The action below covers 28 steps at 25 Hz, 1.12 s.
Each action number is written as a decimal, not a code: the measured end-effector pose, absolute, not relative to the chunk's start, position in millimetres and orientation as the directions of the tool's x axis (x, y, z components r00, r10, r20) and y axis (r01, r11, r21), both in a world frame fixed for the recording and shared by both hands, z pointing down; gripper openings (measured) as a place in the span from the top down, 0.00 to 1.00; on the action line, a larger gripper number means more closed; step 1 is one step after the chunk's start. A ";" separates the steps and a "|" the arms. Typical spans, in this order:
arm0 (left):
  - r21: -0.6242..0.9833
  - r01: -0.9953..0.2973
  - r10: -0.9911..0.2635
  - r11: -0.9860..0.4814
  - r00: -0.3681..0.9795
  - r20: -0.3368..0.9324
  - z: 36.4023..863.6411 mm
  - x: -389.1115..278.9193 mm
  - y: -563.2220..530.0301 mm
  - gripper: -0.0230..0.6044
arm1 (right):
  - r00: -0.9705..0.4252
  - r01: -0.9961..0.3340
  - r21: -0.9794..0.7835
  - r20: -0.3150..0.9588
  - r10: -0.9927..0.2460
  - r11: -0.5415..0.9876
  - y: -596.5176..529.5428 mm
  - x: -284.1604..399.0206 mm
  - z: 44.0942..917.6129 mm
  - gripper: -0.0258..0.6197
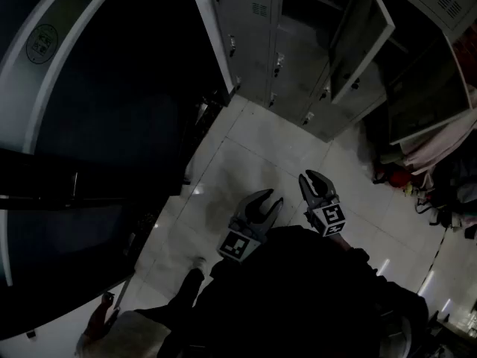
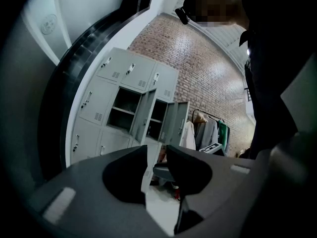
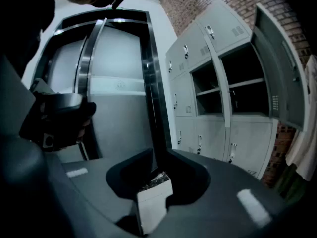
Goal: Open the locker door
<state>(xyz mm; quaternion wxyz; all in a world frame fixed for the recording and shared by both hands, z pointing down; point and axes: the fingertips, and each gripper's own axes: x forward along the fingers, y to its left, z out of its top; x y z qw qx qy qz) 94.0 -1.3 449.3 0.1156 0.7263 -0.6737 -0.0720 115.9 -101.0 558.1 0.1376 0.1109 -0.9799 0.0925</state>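
The grey locker bank (image 1: 291,58) stands ahead across the pale floor, well beyond both grippers. Two of its upper doors hang open (image 1: 359,39) (image 1: 428,88), baring dark shelves (image 3: 233,86); the lower doors with small handles (image 3: 199,144) are closed. In the left gripper view the same open compartments (image 2: 124,110) sit far off. My left gripper (image 1: 270,198) and right gripper (image 1: 316,177) hover side by side above the floor, pointed at the lockers. Each has a narrow gap between its jaws, with nothing in it (image 2: 156,155) (image 3: 158,158).
A large dark glass door with a metal frame (image 1: 97,110) fills the left side. Clothes hang on a rack (image 2: 208,133) against a brick wall (image 2: 198,68). Bags and clothing lie heaped at the right (image 1: 440,162). The holder's dark clothing (image 1: 298,297) covers the bottom.
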 end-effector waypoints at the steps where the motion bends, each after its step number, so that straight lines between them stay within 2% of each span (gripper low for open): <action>1: 0.267 -0.961 -0.991 -0.073 0.100 0.091 456.8 75.5 -2.4 0.77 | -0.931 -0.257 -0.152 0.302 -0.203 0.954 -108.8 93.5 565.6 0.85; 3: 0.270 -0.960 -0.981 -0.078 0.122 0.148 469.6 36.9 -4.7 0.77 | -0.920 -0.285 -0.158 0.324 -0.223 0.946 -125.9 48.3 580.8 0.85; 8: 0.278 -0.960 -0.979 -0.039 0.093 0.184 488.0 -52.1 -12.3 0.77 | -0.878 -0.395 -0.252 0.385 -0.283 0.883 -195.7 -56.2 629.5 0.82; 15: 0.373 -0.926 -0.957 -0.057 0.157 0.245 523.5 -129.8 -57.4 0.77 | -0.815 -0.447 -0.141 0.472 -0.337 0.883 -343.1 -203.4 706.2 0.78; 18: 0.390 -0.921 -0.955 -0.016 0.129 0.267 513.5 -189.0 -78.2 0.77 | -0.755 -0.522 -0.161 0.544 -0.365 0.838 -390.9 -267.5 745.4 0.77; 23: 0.383 -0.923 -0.945 0.044 0.086 0.315 515.3 -277.1 -137.7 0.77 | -0.656 -0.626 -0.128 0.619 -0.431 0.769 -482.4 -321.7 801.2 0.75; 28: 0.383 -0.921 -0.936 0.065 0.077 0.344 515.5 -331.7 -160.4 0.77 | -0.542 -0.742 -0.097 0.669 -0.508 0.664 -512.8 -331.3 824.6 0.71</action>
